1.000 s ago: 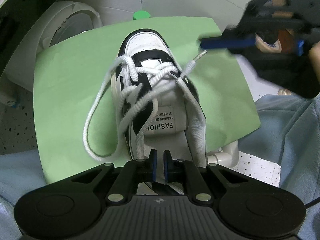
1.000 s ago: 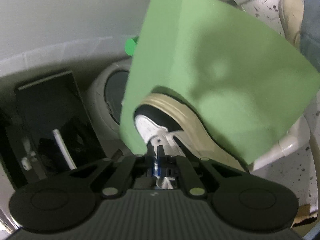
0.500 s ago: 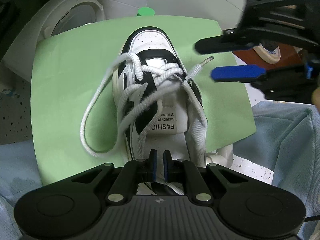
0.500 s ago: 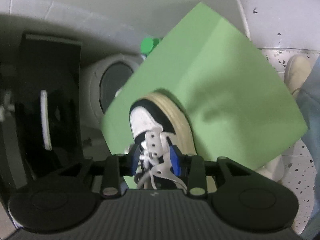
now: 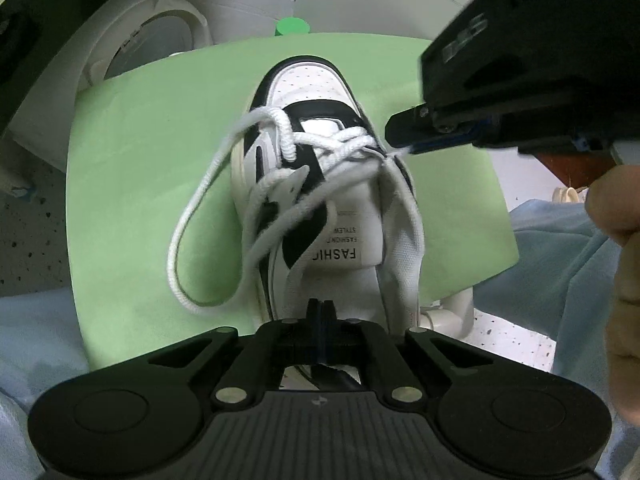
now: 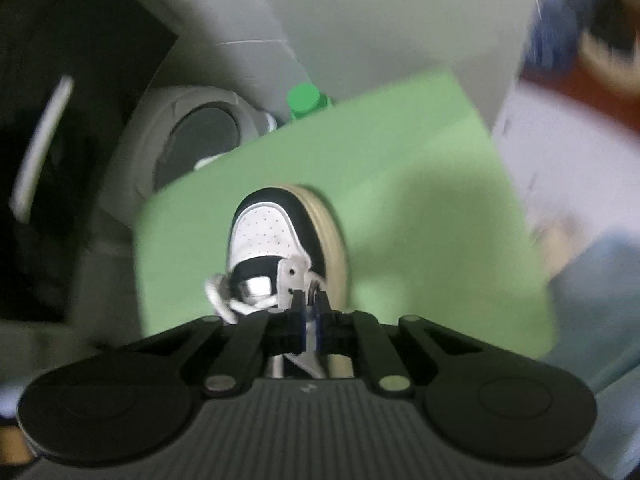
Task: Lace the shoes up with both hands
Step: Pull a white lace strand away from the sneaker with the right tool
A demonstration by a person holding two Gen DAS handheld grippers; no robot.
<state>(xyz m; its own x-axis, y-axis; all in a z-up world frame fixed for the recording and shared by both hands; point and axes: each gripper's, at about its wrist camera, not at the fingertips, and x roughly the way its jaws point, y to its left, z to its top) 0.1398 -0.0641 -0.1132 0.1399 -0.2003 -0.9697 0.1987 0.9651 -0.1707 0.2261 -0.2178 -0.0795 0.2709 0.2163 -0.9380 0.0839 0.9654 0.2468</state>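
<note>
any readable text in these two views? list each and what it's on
"FASHIO": partly lace-covered, upside down in the left wrist view, on the white tongue label of the shoe.
Smaller lines above it on the same label: one seems to read "STYLEW", the rest too small to read.
Raised lettering on the right tool's black body: too blurred and angled to read.
Right wrist view: no legible text; the frame is motion-blurred.

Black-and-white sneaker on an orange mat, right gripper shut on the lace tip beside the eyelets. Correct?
Not quite: the mat is green, not orange, as the left wrist view shows. The rest holds: the sneaker is black and white, and the right gripper is shut on the lace tip.
</note>
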